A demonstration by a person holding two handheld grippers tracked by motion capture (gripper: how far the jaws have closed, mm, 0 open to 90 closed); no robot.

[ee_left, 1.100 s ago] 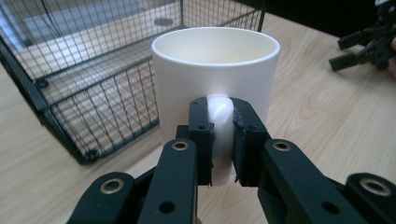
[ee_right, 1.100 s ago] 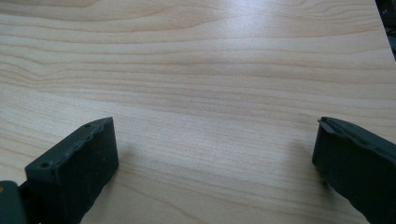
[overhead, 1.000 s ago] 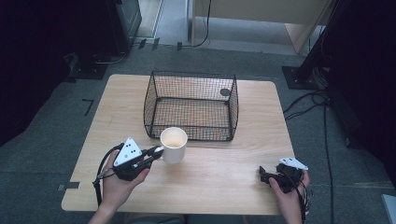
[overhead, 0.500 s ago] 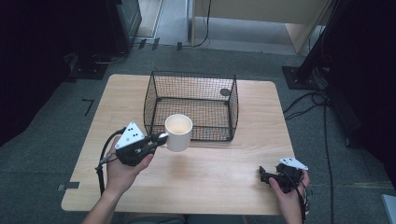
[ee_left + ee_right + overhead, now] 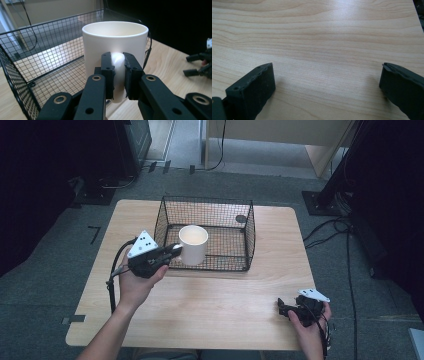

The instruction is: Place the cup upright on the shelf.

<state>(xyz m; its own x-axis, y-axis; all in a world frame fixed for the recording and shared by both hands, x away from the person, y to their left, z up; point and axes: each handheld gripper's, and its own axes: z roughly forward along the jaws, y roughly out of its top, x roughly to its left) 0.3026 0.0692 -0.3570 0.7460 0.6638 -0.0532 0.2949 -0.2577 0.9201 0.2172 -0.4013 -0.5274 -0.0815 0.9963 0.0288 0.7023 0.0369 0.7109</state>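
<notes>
A white mug (image 5: 193, 242) hangs in the air at the front left of the black wire basket (image 5: 249, 236), about level with its rim. My left gripper (image 5: 174, 249) is shut on the mug's handle (image 5: 117, 75). In the left gripper view the mug (image 5: 115, 40) stands upright just past my left gripper (image 5: 117, 58), with the basket (image 5: 17, 65) and its mesh floor behind and below it. My right gripper (image 5: 283, 308) rests open near the table's front right corner. In its own view, my right gripper (image 5: 327, 72) holds nothing, with bare wood between the jaws.
The basket stands on the far half of the wooden table (image 5: 210, 305), and a small dark round thing (image 5: 241, 219) lies in its back right corner. Cables and dark stands sit on the floor beyond the table. The other hand's gripper (image 5: 200, 66) shows far right in the left gripper view.
My left gripper has lifted the mug off the table in front of the basket and carried it up and away, to the basket's front wall. The right gripper has stayed still.
</notes>
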